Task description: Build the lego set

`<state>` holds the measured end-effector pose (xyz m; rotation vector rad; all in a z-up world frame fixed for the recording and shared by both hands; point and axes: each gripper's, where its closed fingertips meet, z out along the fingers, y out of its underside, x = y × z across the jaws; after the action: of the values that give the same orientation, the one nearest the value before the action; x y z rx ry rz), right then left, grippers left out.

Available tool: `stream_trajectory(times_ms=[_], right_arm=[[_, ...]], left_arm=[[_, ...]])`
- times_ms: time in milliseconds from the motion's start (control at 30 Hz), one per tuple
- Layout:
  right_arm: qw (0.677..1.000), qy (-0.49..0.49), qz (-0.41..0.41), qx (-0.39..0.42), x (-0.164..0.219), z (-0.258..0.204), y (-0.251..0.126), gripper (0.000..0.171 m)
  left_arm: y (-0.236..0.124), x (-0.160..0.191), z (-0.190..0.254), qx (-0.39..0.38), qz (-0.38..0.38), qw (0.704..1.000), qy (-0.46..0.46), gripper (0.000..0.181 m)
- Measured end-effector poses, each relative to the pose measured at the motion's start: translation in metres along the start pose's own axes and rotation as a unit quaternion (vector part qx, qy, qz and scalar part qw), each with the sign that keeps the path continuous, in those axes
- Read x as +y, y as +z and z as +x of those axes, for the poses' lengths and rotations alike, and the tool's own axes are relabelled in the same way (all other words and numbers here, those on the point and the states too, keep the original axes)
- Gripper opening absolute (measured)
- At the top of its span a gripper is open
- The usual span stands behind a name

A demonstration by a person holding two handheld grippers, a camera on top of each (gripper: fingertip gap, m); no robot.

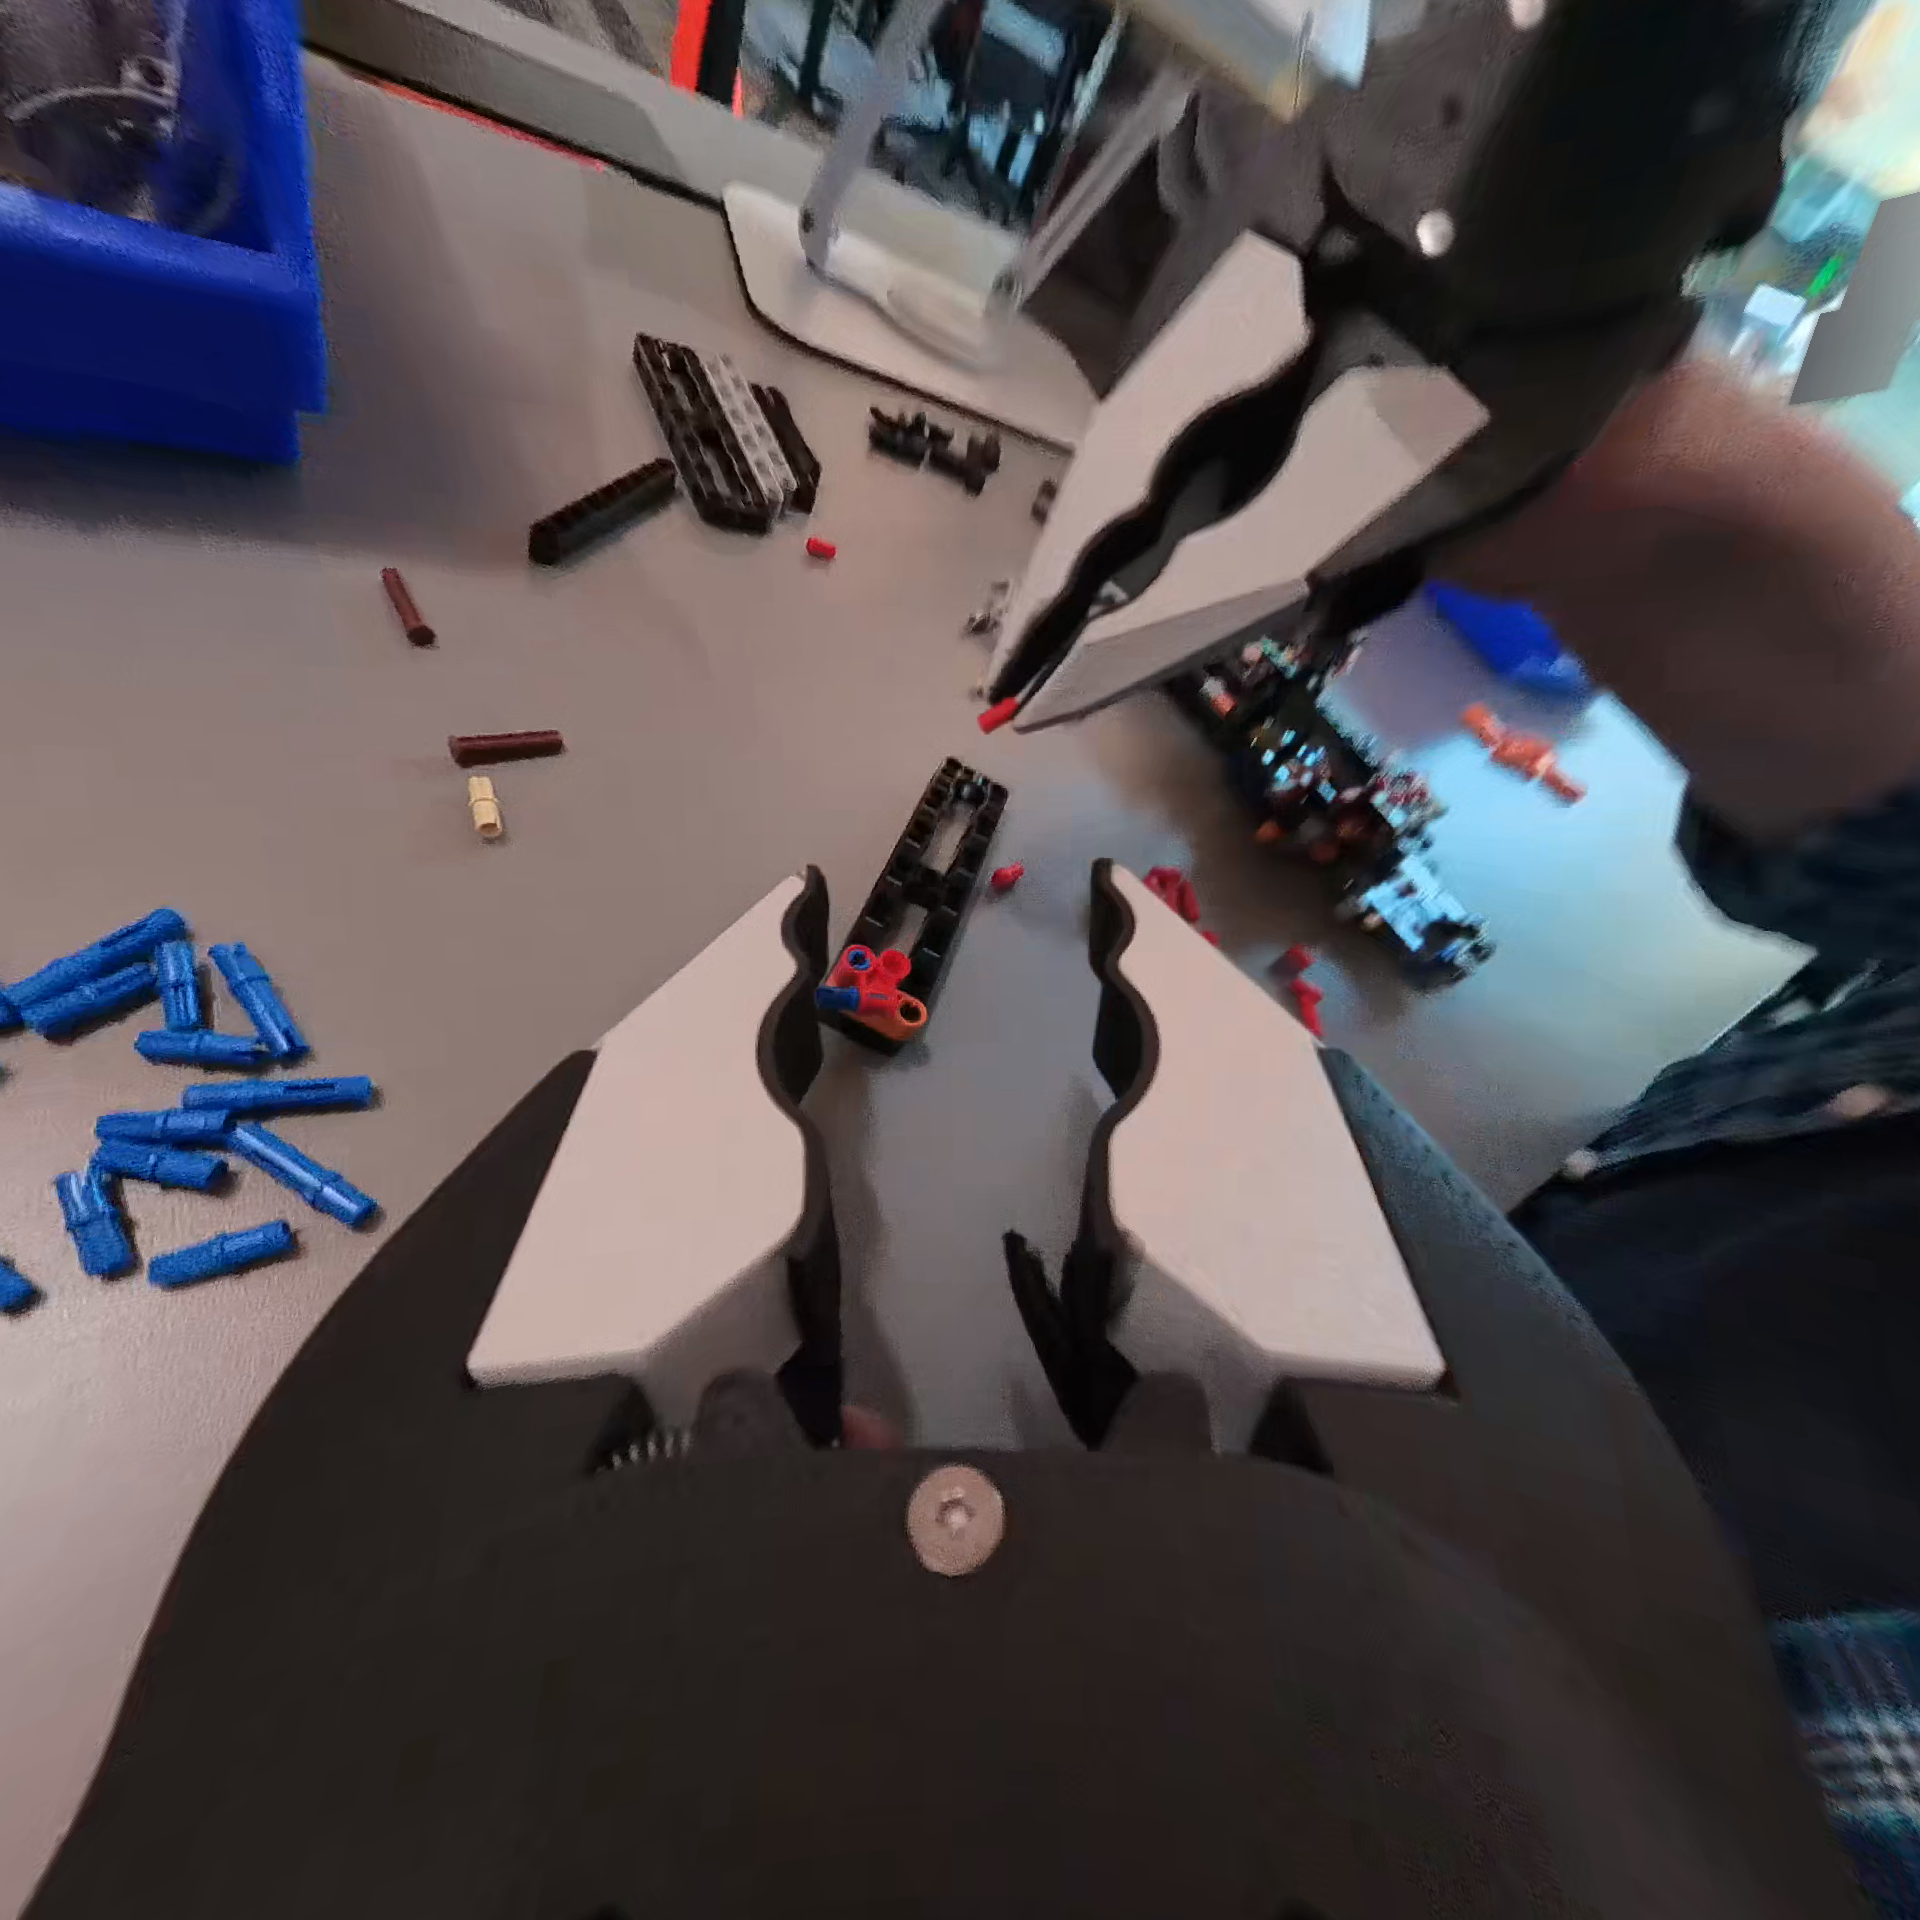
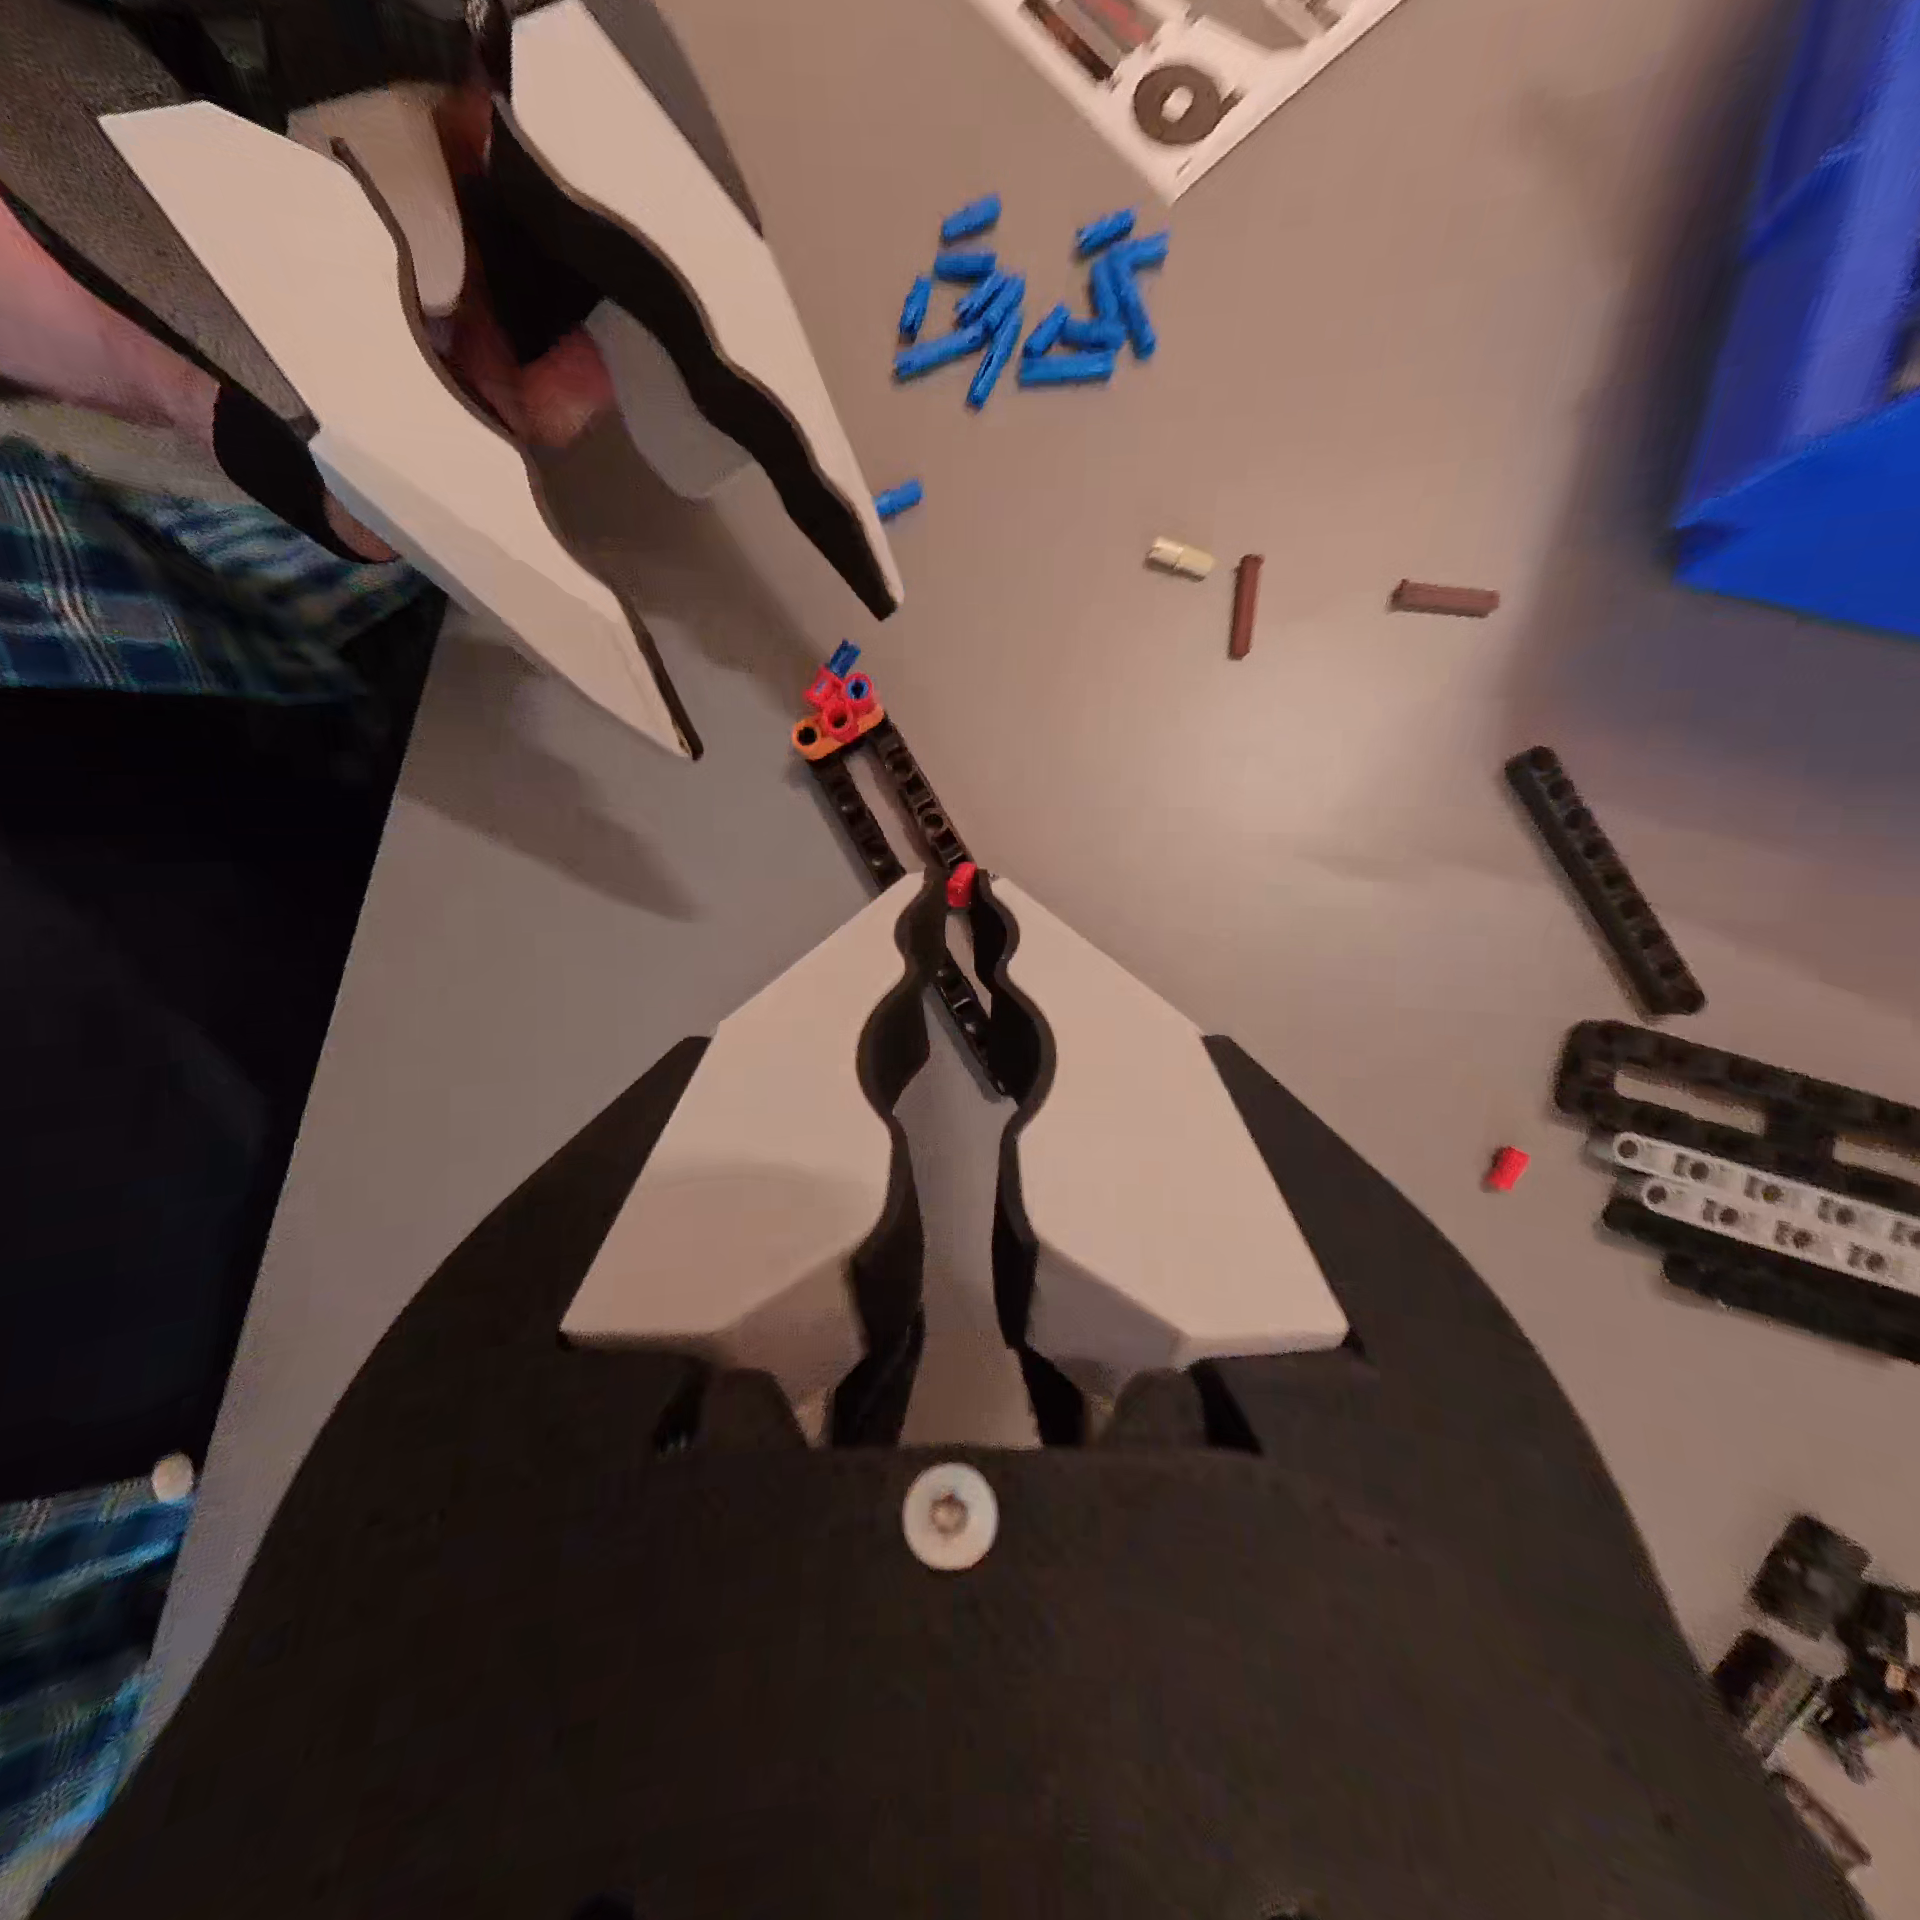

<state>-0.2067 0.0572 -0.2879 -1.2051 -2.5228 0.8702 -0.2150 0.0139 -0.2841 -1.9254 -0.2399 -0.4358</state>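
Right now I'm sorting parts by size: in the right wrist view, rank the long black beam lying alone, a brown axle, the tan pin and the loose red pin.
1. Long black beam
2. Brown axle
3. Tan pin and loose red pin: too alike to rank; the red one lies nearer the camera.
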Motion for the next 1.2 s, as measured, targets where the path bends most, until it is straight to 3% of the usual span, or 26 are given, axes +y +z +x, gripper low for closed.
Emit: stream_trajectory(times_ms=[200, 533, 667, 1200], right_arm=[[0.998, -0.026, -0.047, -0.044, 0.013, 0.002, 0.022, 0.002], [0.993, -0.029, -0.083, -0.084, 0.022, 0.002, 0.034, 0.001], [0.99, -0.029, -0.092, -0.101, 0.022, 0.0, 0.035, 0.0], [0.973, -0.087, -0.196, -0.087, 0.027, -0.001, 0.035, 0.001]], left_arm=[[0.021, 0.017, -0.002, -0.036, -0.088, 0.992, 0.088, 0.05], [0.038, 0.037, -0.013, -0.028, -0.185, 0.978, 0.089, 0.028], [0.041, 0.038, -0.014, -0.022, -0.189, 0.979, 0.079, 0.018], [0.043, 0.038, -0.013, -0.021, -0.189, 0.978, 0.087, 0.018]])
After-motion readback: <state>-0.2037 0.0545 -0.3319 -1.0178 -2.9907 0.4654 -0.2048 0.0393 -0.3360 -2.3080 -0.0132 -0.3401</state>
